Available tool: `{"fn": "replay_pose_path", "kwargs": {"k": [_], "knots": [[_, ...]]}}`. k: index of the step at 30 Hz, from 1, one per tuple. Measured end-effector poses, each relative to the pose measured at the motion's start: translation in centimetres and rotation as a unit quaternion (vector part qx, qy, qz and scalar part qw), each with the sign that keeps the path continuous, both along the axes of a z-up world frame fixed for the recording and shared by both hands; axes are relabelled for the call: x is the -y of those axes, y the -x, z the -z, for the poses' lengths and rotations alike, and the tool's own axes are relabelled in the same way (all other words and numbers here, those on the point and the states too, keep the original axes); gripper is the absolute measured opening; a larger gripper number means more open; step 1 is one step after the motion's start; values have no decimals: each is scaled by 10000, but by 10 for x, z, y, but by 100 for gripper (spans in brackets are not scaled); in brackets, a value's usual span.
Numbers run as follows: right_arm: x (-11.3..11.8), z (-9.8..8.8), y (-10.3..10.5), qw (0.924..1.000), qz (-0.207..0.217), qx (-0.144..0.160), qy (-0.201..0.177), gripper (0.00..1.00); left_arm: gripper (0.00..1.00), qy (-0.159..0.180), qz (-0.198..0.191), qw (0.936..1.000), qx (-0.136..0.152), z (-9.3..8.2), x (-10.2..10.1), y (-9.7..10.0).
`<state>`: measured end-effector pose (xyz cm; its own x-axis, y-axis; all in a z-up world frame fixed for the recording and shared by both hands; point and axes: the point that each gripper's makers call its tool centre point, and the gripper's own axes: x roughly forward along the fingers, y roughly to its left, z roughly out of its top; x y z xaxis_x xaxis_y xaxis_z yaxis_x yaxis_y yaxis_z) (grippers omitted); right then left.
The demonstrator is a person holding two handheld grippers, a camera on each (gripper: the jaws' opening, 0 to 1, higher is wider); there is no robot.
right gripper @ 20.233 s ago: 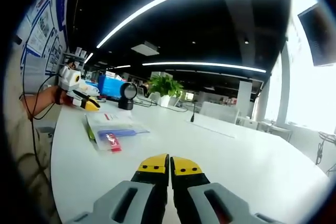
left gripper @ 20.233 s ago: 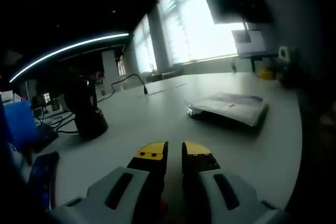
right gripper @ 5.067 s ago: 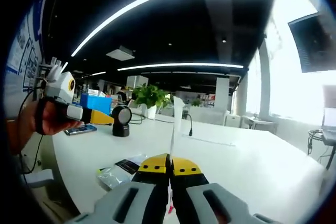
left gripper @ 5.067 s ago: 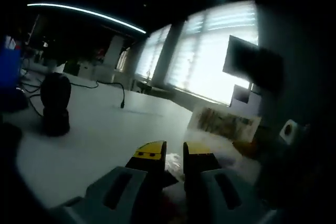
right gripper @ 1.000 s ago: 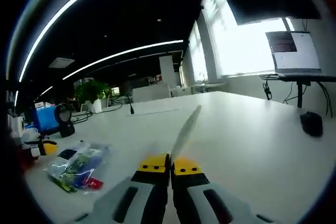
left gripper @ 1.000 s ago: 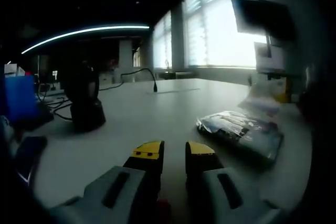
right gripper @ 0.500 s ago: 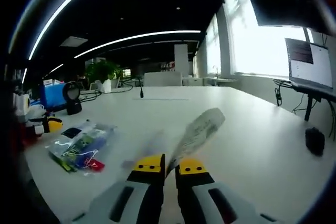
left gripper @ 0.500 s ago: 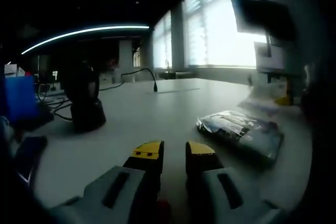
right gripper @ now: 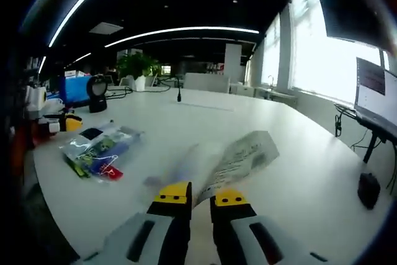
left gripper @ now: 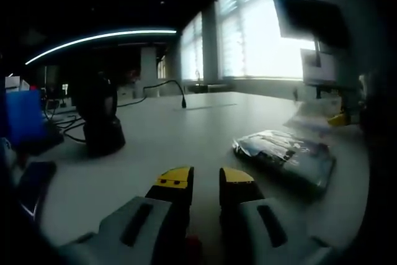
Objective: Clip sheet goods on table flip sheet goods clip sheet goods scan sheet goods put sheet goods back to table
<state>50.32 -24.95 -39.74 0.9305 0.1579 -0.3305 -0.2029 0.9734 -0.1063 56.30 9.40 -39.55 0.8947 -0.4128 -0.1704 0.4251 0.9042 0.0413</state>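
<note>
Printed sheet pack [right gripper: 239, 156] lies tilted (blurred) on the white table [right gripper: 298, 178]; clear bag [right gripper: 99, 148] flat, well apart.

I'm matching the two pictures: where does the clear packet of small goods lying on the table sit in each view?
Left gripper view: the clear packet lies right of centre, lower half.
Right gripper view: it lies left of centre, colourful contents showing.
Shared landmark: the black scanner stand, small and far left in the right gripper view.

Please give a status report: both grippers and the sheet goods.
Left gripper open, empty, low over table. Right gripper jaws parted, sheet pack lying just ahead. Second bag aside, nothing blocking.
</note>
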Motion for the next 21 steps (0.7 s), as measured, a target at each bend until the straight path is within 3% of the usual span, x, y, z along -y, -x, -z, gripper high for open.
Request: {"fn": "replay_pose_path", "kwargs": {"k": [3, 8, 21], "knots": [[-2, -2, 2, 9995, -120, 1, 306, 15, 10, -2, 0, 10000, -2, 0, 0, 0], [-2, -7, 3, 9986, -119, 85, 505, 16, 10, -15, 1, 10000, 3, 0, 0, 0], [24, -22, 8, 9962, 243, 229, 803, 20, 10, -17, 10, 10000, 0, 0, 0, 0]]}}
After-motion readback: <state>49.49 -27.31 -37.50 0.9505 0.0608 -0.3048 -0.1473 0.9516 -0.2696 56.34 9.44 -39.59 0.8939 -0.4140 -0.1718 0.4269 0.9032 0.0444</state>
